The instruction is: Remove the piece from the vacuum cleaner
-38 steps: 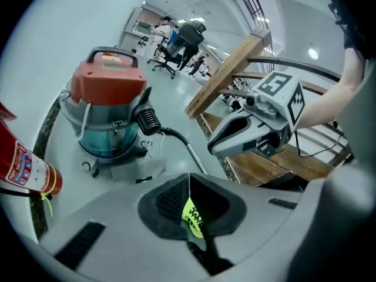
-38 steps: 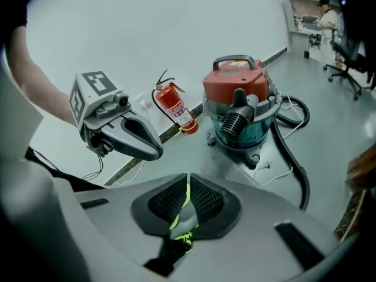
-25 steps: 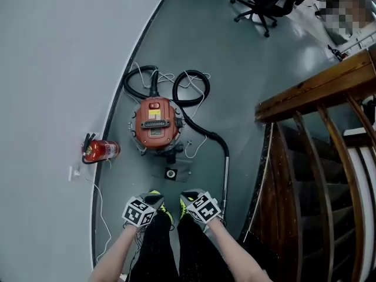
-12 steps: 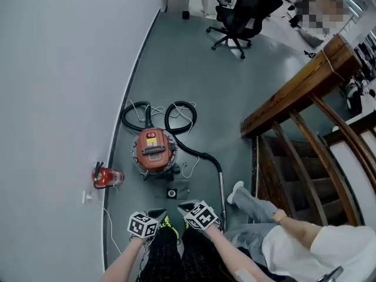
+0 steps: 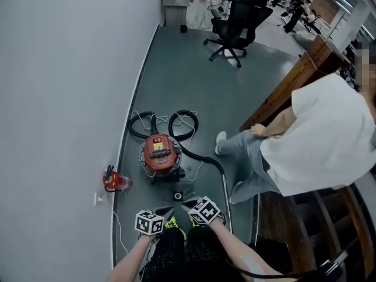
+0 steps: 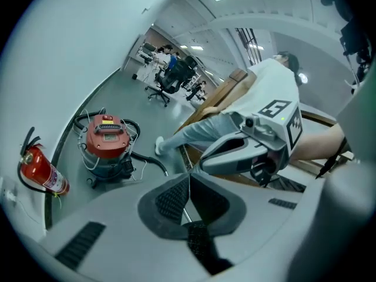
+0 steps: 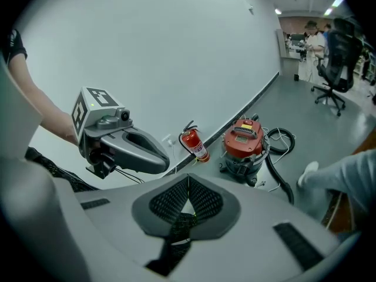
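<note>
The red vacuum cleaner (image 5: 160, 153) stands on the grey floor by the curved wall, its black hose (image 5: 183, 124) looped behind it. A metal wand (image 5: 225, 191) runs from the hose toward me. A small grey piece with a round black hole (image 5: 178, 195) lies on the floor in front of the vacuum. My left gripper (image 5: 163, 212) and right gripper (image 5: 189, 203) hang side by side above my legs, short of the vacuum. Both are shut with nothing between the jaws. The vacuum (image 6: 106, 143) shows in the left gripper view and the vacuum (image 7: 244, 143) in the right gripper view.
A red fire extinguisher (image 5: 116, 181) lies by the wall left of the vacuum. A person in a white shirt and grey trousers (image 5: 311, 140) stands close on the right, a foot (image 5: 220, 143) near the hose. A wooden stair railing (image 5: 296, 78) runs on the right. An office chair (image 5: 235, 19) stands far back.
The person on the right has stepped forward from the lower right to beside the vacuum. The view has swung, so the vacuum looks smaller. Both grippers stay shut in the same place.
</note>
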Tool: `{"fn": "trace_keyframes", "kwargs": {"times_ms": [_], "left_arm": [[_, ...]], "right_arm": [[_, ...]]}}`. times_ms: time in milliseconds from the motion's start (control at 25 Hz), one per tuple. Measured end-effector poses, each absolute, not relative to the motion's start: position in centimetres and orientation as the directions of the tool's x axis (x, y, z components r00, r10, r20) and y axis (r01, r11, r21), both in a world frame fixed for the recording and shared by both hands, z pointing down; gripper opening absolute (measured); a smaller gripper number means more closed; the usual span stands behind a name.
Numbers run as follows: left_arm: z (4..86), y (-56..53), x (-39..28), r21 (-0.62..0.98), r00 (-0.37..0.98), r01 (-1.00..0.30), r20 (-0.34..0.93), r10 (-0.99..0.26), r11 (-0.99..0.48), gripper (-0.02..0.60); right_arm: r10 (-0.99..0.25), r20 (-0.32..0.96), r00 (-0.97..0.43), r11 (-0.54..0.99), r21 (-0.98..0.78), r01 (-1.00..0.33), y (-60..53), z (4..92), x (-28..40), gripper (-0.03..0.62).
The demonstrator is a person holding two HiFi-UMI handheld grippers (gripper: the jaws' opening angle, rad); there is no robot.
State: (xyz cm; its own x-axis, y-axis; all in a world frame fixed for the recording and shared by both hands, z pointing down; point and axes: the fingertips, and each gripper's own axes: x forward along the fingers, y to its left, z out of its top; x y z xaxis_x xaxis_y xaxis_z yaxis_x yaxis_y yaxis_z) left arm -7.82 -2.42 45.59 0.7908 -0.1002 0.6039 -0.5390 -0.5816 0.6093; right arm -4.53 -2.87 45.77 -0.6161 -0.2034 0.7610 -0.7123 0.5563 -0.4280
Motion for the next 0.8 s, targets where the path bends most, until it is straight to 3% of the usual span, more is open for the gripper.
{"fn": "trace_keyframes", "kwargs": {"times_ms": [400,800], "left_arm": [[42.4,-0.3,-8.0,0.586,0.792,-0.519,0.604,-0.091,-0.623,0.015],[41.9,2.4,-7.1,0.571,0.771,-0.594,0.605,-0.198,-0.566,0.015]], "right_arm": [[-0.268,0.726,-0.633,0.557,-0.419,-0.717,-2.7,42.7,-4.6,0.015],[-0.259,0.691,-0.675,0.572,-0.454,-0.684,1.6,42.1,-2.9,0.017]]}}
